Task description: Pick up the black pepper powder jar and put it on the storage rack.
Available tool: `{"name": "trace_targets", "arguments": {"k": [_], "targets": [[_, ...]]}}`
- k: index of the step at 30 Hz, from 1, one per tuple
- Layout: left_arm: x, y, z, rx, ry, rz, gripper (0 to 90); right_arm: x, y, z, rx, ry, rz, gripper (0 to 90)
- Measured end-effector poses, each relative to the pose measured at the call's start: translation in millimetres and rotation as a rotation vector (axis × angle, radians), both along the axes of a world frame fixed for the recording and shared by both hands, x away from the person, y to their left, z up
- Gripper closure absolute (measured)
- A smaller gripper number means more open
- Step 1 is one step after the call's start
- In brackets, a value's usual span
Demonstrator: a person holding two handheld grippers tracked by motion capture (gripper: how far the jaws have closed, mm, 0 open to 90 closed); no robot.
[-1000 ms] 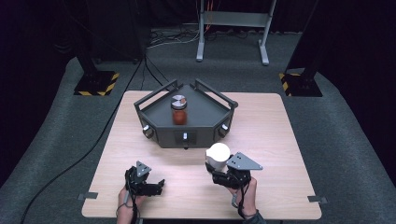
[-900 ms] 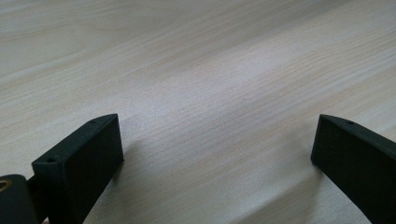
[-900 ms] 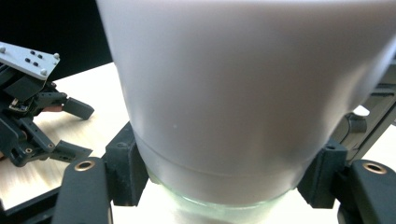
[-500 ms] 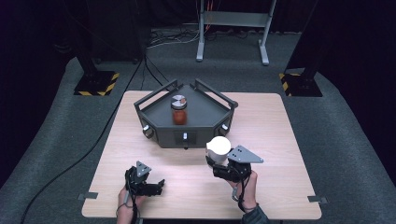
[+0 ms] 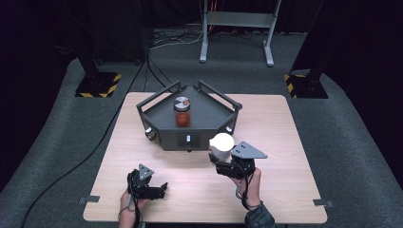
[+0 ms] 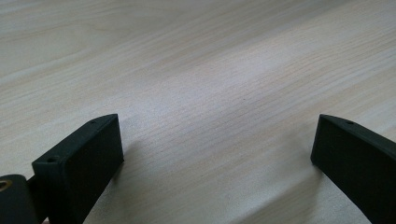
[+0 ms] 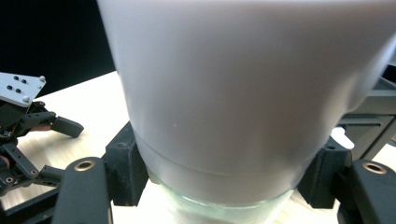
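White-lidded jar [image 5: 222,146] is the piece in hand: the right gripper [image 5: 227,164] has its jaws clamped on the glass just under the broad white lid, which the right gripper view shows at close range [image 7: 243,107], and it holds the jar upright just in front of the dark tray [image 5: 209,126], near that tray's front right corner. From the high view I cannot tell whether the jar's base touches the table [image 5: 294,156] or hangs slightly above it. Inside the tray, near its middle, a second jar [image 5: 182,112] with reddish contents and a grey lid already stands upright. Judging by that, the work looks like loading jars into the tray, with one in place and this one picked up but not yet carried over the tray's front wall. What seems left is lifting it over the wall, setting it down beside the red jar, and letting go. The left gripper [image 5: 153,190] lies well in front of the tray toward its left side, jaws wide apart and empty over bare wood [image 6: 215,154].
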State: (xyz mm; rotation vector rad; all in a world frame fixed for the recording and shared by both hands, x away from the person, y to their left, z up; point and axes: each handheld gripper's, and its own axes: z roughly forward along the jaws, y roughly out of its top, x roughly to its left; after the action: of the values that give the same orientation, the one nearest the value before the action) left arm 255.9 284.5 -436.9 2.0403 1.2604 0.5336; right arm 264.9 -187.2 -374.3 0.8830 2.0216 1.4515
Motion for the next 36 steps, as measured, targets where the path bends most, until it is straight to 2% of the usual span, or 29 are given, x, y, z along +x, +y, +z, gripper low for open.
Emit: {"name": "trace_targets", "arguments": {"k": [11, 23, 36], "targets": [[0.0, 0.0, 0.0, 0.0, 0.0, 0.0, 1.9, 7.8, 2.5, 9.8, -0.02, -0.004, 0.004, 30.0], [-0.1, 0.0, 0.0, 0.0, -0.001, 0.0, 2.0, 13.4, 3.1, 13.3, -0.027, 0.0, 0.005, 30.0], [-0.1, 0.0, 0.0, 0.001, -0.001, -0.001, 2.0, 18.5, 4.4, 22.6, -0.03, -0.018, 0.011, 30.0]]}}
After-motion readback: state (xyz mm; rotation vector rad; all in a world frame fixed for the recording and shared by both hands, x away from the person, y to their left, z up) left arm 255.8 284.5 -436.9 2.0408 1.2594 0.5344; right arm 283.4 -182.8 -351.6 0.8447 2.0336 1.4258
